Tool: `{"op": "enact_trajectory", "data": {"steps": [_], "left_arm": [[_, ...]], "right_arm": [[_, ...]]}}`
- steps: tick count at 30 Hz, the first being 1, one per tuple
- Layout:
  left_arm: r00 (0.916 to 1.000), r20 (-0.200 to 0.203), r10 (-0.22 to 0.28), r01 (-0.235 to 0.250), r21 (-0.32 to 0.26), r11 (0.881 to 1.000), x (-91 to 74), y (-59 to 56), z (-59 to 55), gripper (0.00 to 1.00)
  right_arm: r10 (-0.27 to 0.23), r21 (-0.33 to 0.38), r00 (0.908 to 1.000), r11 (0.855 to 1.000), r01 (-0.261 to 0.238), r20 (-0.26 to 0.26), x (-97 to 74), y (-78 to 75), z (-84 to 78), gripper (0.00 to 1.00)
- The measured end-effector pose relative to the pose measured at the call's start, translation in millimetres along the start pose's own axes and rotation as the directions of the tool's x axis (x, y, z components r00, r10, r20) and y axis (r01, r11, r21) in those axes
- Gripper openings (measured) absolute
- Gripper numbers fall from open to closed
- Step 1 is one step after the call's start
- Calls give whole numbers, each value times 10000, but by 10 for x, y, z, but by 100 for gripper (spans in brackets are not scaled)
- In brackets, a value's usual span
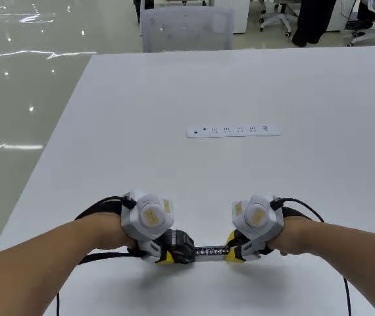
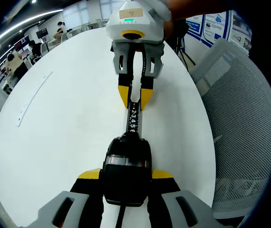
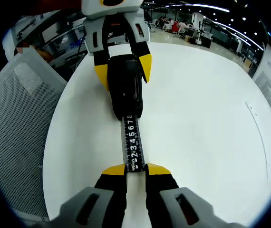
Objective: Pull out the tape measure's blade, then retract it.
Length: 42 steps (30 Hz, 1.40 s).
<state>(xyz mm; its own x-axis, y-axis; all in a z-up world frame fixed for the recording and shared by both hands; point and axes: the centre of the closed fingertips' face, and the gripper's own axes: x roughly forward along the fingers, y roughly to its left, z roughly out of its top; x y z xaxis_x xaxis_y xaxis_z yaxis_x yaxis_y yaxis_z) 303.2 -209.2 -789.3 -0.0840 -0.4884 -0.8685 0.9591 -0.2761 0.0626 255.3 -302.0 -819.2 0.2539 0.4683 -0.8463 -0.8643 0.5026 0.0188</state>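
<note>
A black tape measure case (image 1: 180, 249) lies near the table's front edge, held by my left gripper (image 1: 166, 254), whose yellow-tipped fingers (image 2: 91, 175) press its sides (image 2: 127, 168). A short length of blade (image 1: 211, 251) runs right from the case to my right gripper (image 1: 235, 253). In the right gripper view the numbered blade (image 3: 132, 145) reaches from the case (image 3: 125, 90) to my right gripper (image 3: 135, 169), shut on the blade's end. In the left gripper view the right gripper (image 2: 135, 96) pinches the blade (image 2: 133, 118) from the far side.
The white table (image 1: 240, 178) stretches ahead with a flat white ruler-like strip (image 1: 233, 131) at its middle. A grey mesh chair (image 1: 186, 29) stands at the far edge, another (image 2: 240, 109) by the near edge. Cables (image 1: 309, 209) trail from both grippers.
</note>
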Motion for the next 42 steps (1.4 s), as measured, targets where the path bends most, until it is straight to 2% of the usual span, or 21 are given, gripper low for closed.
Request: {"op": "enact_trajectory", "data": {"steps": [5,30,42], "left_arm": [[10000,-8,11,-11,-15,10000,4,-1,4,32],[9999,42,125,-125,-85,9999,6,-1,8,32],[9999,61,125,-125,-35,9999,10,2,4,32]], "right_arm": [[-1,-173,10000,9998,1,-10,-25,1,-35,12],[-198,207,9997,9996,201,-123,-190,-70,-332,12],[-234,335,9995,9991,241,-198,-249,-70,-419,12]]}}
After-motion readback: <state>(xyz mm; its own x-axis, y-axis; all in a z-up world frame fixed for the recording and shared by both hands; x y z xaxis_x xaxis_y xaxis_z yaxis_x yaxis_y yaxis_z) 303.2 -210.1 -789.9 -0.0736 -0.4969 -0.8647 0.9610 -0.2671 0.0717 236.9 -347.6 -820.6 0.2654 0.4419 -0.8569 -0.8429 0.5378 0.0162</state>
